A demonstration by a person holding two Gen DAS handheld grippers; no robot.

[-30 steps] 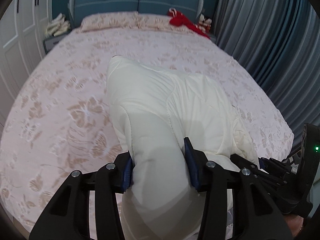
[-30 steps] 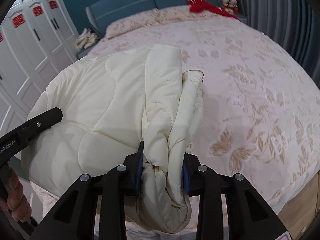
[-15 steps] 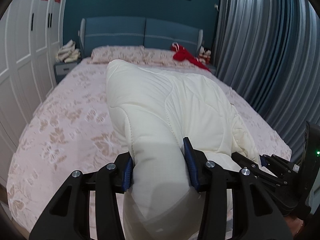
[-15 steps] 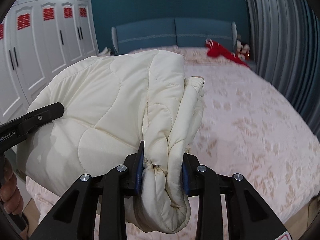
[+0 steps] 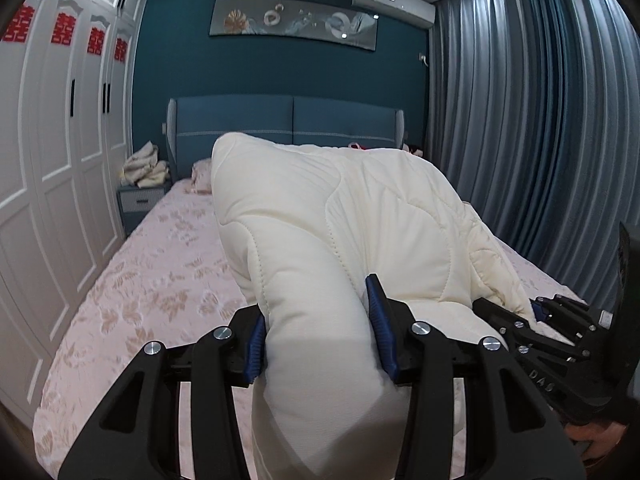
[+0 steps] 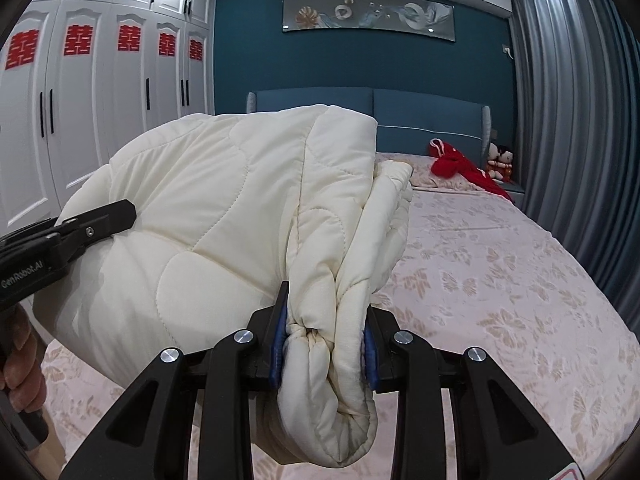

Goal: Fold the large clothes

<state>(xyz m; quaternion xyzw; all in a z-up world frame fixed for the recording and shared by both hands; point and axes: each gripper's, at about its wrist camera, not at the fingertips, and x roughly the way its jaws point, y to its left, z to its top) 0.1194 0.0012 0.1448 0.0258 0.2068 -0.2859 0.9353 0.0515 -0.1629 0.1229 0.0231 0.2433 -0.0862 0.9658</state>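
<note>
In the left wrist view the left hand-held gripper [image 5: 318, 334] pinches a thick roll of the cream quilted coat [image 5: 340, 220], which fills the frame's centre above the bed [image 5: 160, 280]. In the right wrist view the right hand-held gripper [image 6: 324, 338] clamps a gathered, puffy edge at lower centre; the coat looks soft, bulky and compressible, so bunched seams seem the surest hold.

Right gripper [image 6: 325, 346] is clamping a bunched edge of the cream quilted coat [image 6: 224, 216] at 6 o'clock. Left gripper [image 6: 80, 228] is pinching it at 9. Red garment [image 6: 460, 166] is lying on the bed [image 6: 500, 280] at 2.

Left gripper [image 5: 318, 336] and right gripper [image 6: 325, 346] both clamped tight, apparently side by side
</note>
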